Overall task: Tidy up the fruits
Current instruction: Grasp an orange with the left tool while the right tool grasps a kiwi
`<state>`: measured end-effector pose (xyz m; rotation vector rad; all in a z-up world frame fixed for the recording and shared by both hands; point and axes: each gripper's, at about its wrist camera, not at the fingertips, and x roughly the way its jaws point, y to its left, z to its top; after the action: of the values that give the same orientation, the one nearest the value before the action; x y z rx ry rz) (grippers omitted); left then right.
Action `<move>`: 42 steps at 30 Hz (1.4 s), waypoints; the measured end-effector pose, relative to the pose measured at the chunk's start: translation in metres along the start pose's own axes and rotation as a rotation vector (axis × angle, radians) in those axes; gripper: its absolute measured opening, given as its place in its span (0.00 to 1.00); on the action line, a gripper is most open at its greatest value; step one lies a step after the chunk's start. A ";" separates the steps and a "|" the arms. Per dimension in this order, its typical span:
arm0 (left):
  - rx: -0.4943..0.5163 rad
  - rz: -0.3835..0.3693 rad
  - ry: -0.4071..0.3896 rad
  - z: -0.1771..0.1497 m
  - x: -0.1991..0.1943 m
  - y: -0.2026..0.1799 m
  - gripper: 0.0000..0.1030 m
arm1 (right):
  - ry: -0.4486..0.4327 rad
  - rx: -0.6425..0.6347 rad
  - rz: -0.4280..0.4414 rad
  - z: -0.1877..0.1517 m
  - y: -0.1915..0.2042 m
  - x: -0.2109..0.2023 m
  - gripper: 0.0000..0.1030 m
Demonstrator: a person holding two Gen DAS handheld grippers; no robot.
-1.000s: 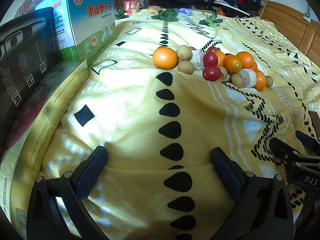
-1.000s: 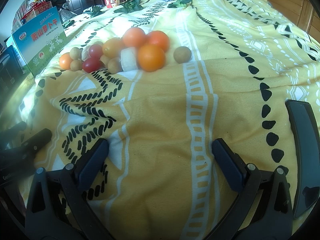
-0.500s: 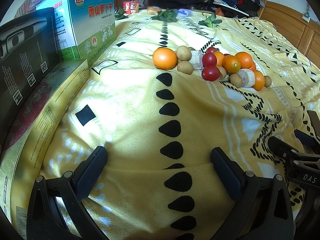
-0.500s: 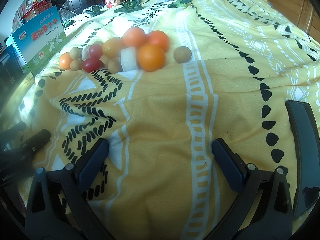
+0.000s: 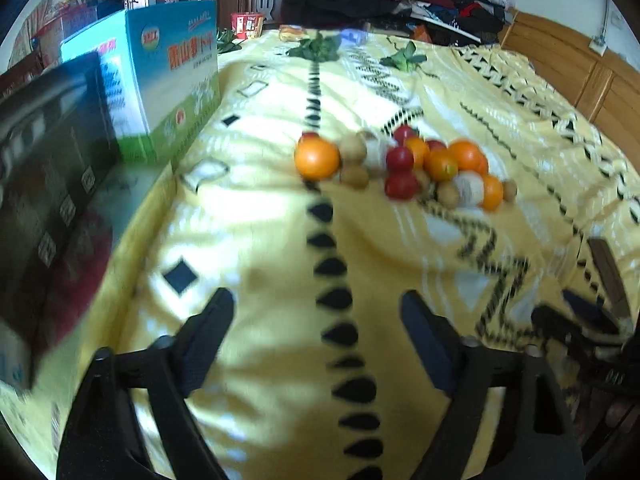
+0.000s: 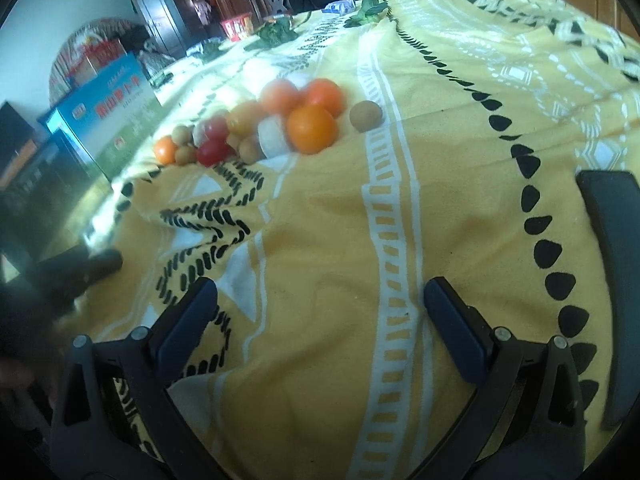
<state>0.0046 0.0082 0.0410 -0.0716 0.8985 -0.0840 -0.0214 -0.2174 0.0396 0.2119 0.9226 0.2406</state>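
A heap of fruit lies on a yellow patterned blanket [image 5: 248, 240]: oranges [image 5: 317, 158], red tomatoes [image 5: 400, 186], small brown fruits [image 5: 353, 176] and pale round ones [image 5: 469, 187]. In the right wrist view the heap shows with an orange [image 6: 311, 129] in front and a lone brown fruit [image 6: 365, 116] beside it. My left gripper [image 5: 316, 332] is open and empty, well short of the heap. My right gripper [image 6: 320, 312] is open and empty, also short of the heap.
A blue-green carton [image 5: 168, 76] and dark boxes [image 5: 48, 184] stand along the left. Green leaves [image 5: 320, 46] lie at the far end. A wooden headboard [image 5: 568, 64] is at the right. A dark flat object [image 6: 616, 280] lies right of my right gripper.
Both grippers have lifted and tilted up, so the views are blurred and the fruit sits lower in frame. The fruit has not moved.
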 end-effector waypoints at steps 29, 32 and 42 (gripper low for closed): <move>-0.058 -0.055 0.058 0.089 0.080 0.002 0.41 | -0.006 0.041 0.063 0.003 -0.005 -0.002 1.00; -0.034 -0.072 0.020 0.080 0.054 -0.002 0.41 | 0.022 0.055 0.054 0.008 -0.008 -0.003 0.91; -0.045 -0.147 -0.021 0.053 -0.008 0.002 0.40 | 0.041 0.147 0.028 0.049 -0.045 -0.003 0.37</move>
<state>0.0408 0.0121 0.0801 -0.1805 0.8734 -0.1995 0.0214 -0.2649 0.0576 0.3572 0.9792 0.2036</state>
